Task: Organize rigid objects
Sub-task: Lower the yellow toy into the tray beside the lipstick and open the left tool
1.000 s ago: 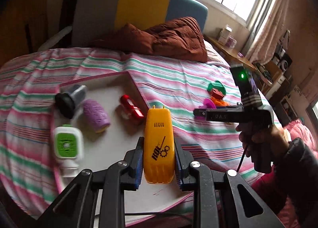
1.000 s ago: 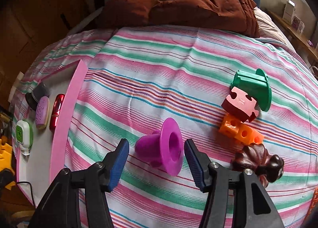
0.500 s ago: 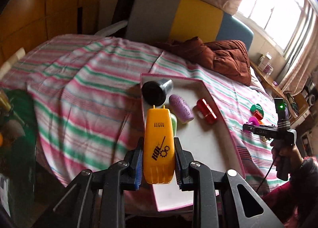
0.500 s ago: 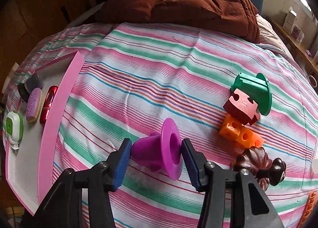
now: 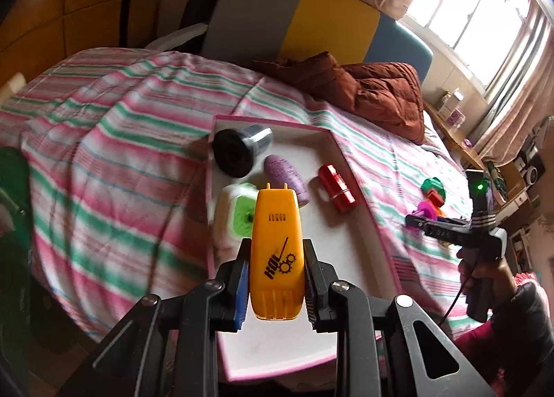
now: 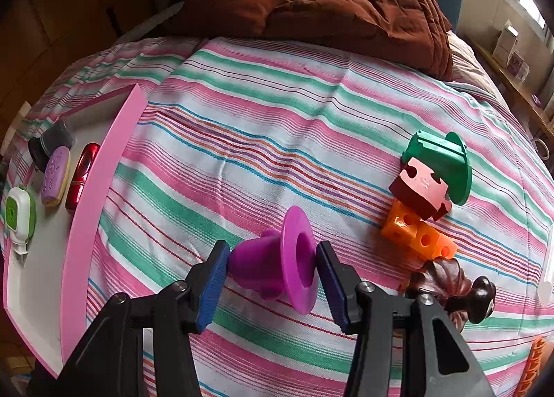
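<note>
Jaws of the left gripper (image 5: 276, 288) are clenched on a yellow plastic piece (image 5: 276, 251), held above the near part of the tray; jaws of the right gripper (image 6: 272, 279) have just been closing round a purple flanged piece (image 6: 277, 267), pads now at both its ends.

Largest first: the bed (image 6: 277, 127) is covered w/ a sheet striped pink, green and white; a brown quilt (image 6: 346, 16) is bunched at its head. A pink-rimmed tray (image 5: 360, 196) w/ a white floor is laid on the sheet.

The yellow piece is a long flat block w/ rounded corners, long axis running away from the camera, two small prongs at the far end, ribbed at the near end. "HOL" w/ a gear mark is printed in black on its face; a smaller line above cannot be read.

In the tray: a black-and-clear cup (image 5: 239, 151) on its side, mouth toward the camera; a white and green gadget (image 5: 235, 213), partly hidden by the yellow piece; a lilac oval piece (image 5: 284, 175); a red cylinder (image 5: 337, 187) beside the right rim.

The purple piece is lying on its side on the sheet, axis across the view, flange to the right. Well to its right, a green flanged piece (image 6: 439, 161), a dark red puzzle block (image 6: 419, 189) and an orange holed block (image 6: 419, 237) are clustered, touching; a dark brown carved knob (image 6: 450, 286) is just nearer.
</note>
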Motion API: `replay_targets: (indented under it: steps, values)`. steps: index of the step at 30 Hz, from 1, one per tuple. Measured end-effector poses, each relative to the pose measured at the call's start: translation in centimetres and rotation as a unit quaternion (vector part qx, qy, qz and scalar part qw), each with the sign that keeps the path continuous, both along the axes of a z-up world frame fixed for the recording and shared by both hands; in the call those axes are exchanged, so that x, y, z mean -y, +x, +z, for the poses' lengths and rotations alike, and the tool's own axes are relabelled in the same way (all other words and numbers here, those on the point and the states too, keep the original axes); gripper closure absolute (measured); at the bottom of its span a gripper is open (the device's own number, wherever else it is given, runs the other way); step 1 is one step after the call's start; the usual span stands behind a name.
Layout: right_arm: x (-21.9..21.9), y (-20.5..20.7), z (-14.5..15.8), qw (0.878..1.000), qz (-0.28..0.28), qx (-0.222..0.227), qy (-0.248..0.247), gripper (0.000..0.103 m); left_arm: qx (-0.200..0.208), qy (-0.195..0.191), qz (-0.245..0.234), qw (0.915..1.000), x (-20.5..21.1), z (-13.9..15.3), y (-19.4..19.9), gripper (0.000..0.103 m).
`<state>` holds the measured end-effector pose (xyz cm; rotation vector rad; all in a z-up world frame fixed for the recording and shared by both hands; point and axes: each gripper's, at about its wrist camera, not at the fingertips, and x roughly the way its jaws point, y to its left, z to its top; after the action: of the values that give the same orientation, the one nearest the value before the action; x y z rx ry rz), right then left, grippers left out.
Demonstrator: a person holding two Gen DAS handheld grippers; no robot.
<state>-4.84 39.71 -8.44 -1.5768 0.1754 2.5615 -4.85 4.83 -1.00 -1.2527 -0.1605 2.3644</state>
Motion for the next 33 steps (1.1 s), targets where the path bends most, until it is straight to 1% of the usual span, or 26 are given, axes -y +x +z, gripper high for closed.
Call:
replay_targets:
  steps: [4, 8, 11, 13, 17, 23, 28, 33]
  values:
    - [0.1, 0.0, 0.0, 1.000, 0.000, 0.000, -0.001, 0.051, -0.002, 0.014, -0.013, 0.9998, -2.1, 0.4, -1.2, 0.077]
    - [0.1, -0.1, 0.0, 1.000, 0.001, 0.001, 0.000, 0.051, 0.018, 0.032, -0.021, 0.9991, -4.4, 0.1, -2.8, 0.077]
    - [0.0, -0.2, 0.0, 1.000, 0.001, 0.001, -0.001, 0.051, 0.023, 0.032, -0.022, 0.9990, -6.0, -0.2, -3.5, 0.077]
    - [0.1, -0.2, 0.0, 1.000, 0.001, 0.002, 0.002, 0.051, 0.033, 0.037, -0.023, 0.9985, -6.8, -0.6, -3.9, 0.077]
    - [0.3, -0.2, -0.2, 1.000, 0.006, 0.006, 0.014, 0.051, 0.033, 0.026, -0.024, 0.9988, -8.3, -1.2, -4.5, 0.077]
    - [0.4, -0.3, -0.1, 1.000, 0.004, 0.006, 0.013, 0.051, 0.041, 0.006, -0.028, 0.9988, -9.7, -2.4, -5.3, 0.077]
    - [0.3, -0.4, -0.1, 1.000, 0.006, 0.007, 0.013, 0.051, 0.058, -0.007, -0.018, 0.9981, -10.6, -3.8, -6.8, 0.076]
    - [0.2, -0.3, 0.0, 1.000, 0.006, 0.007, 0.014, 0.051, 0.065, -0.018, -0.002, 0.9977, -11.2, -5.0, -8.0, 0.076]
